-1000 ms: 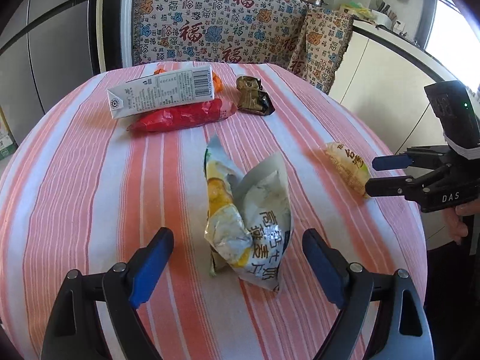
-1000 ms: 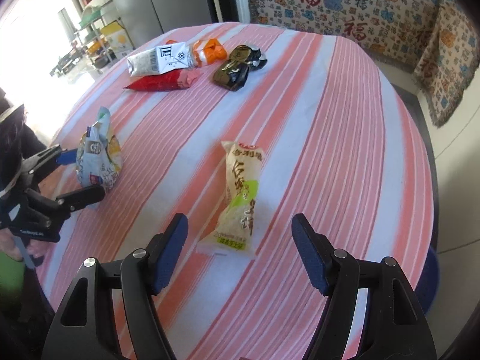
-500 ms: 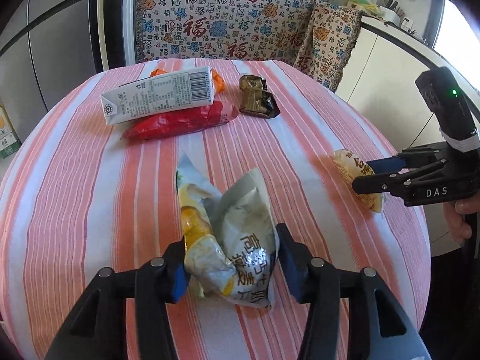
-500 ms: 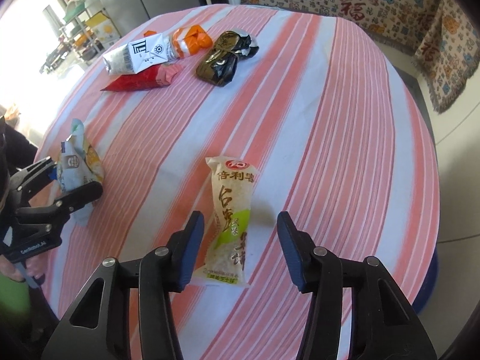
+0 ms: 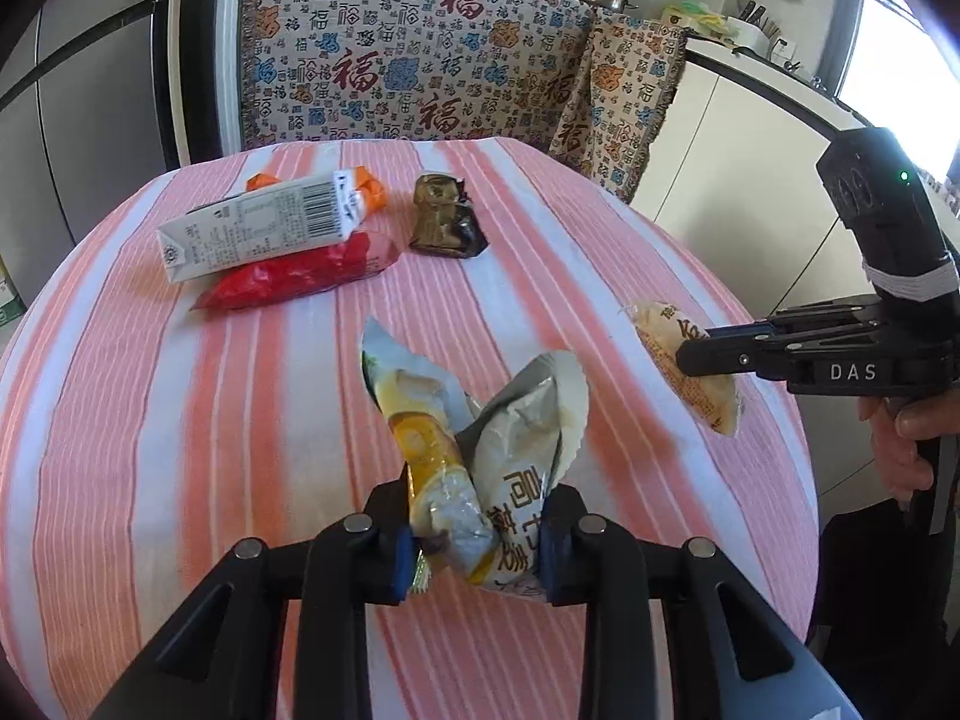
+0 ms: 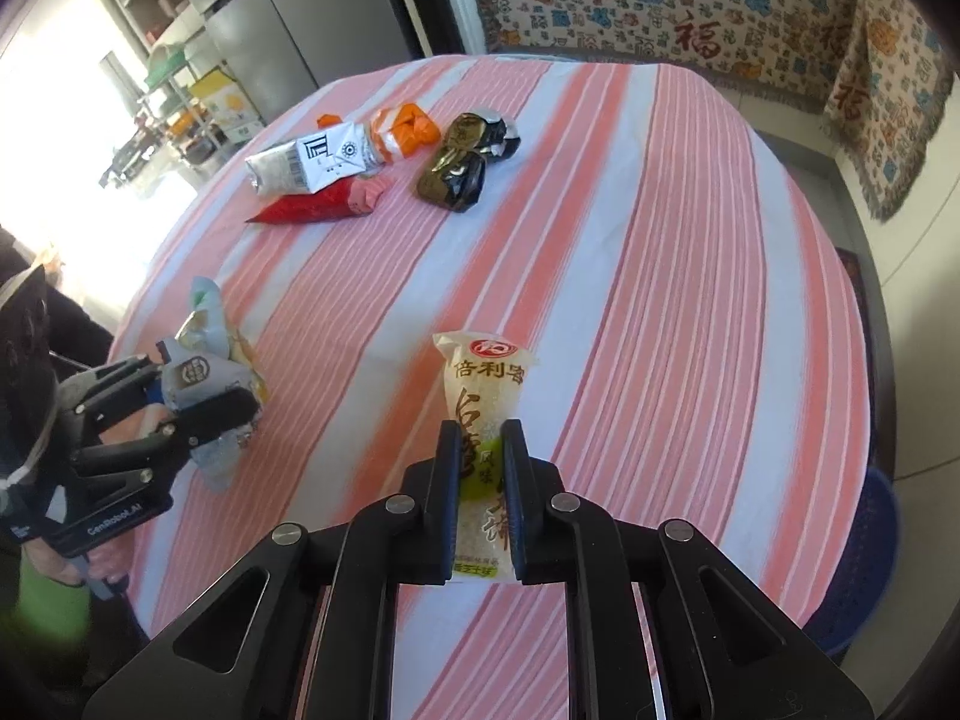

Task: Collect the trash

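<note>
My left gripper [image 5: 474, 546] is shut on a crumpled silver and yellow snack bag [image 5: 480, 450], held just above the striped tablecloth [image 5: 150, 420]. It also shows in the right wrist view [image 6: 210, 372]. My right gripper [image 6: 480, 450] is shut on a yellow rice-cracker packet [image 6: 486, 384], also seen in the left wrist view [image 5: 690, 372]. Farther back lie a white carton [image 5: 264, 228], a red wrapper [image 5: 300, 276], an orange wrapper [image 6: 411, 123] and a dark brown wrapper [image 5: 444, 222].
The round table's edge [image 6: 864, 324] drops off at the right, with a blue basket [image 6: 864, 570] below it. A patterned cloth [image 5: 420, 60] hangs behind the table. A refrigerator [image 6: 288, 18] stands at the far left. A white counter [image 5: 750, 138] is at the right.
Both grippers have closed: the left one squeezed the snack bag, the right one clamped the yellow packet. Both moved forward over their items.
</note>
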Action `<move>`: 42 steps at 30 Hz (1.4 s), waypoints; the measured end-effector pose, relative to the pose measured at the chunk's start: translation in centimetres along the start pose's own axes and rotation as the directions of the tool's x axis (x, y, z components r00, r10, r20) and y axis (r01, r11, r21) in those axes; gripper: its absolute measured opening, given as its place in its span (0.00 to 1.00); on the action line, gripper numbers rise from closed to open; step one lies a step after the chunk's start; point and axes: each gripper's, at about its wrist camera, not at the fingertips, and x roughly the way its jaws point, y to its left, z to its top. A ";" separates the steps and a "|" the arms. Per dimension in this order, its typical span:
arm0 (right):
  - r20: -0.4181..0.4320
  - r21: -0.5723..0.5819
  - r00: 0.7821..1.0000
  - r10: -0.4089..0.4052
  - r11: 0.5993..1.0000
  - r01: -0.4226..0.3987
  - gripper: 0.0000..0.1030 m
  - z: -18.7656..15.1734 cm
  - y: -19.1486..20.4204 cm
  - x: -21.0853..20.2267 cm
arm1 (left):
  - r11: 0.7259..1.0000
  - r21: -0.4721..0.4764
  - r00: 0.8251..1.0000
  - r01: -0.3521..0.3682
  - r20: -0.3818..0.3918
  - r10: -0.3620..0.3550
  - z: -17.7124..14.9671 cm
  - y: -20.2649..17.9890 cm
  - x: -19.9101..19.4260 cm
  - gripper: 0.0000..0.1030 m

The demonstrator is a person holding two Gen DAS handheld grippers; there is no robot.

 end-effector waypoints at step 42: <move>0.051 0.605 0.965 -0.258 0.777 0.176 0.14 -17.2 -40.9 -8.1 | 0.913 0.226 0.909 0.339 -0.328 -0.256 4.8 -40.4 29.1 0.31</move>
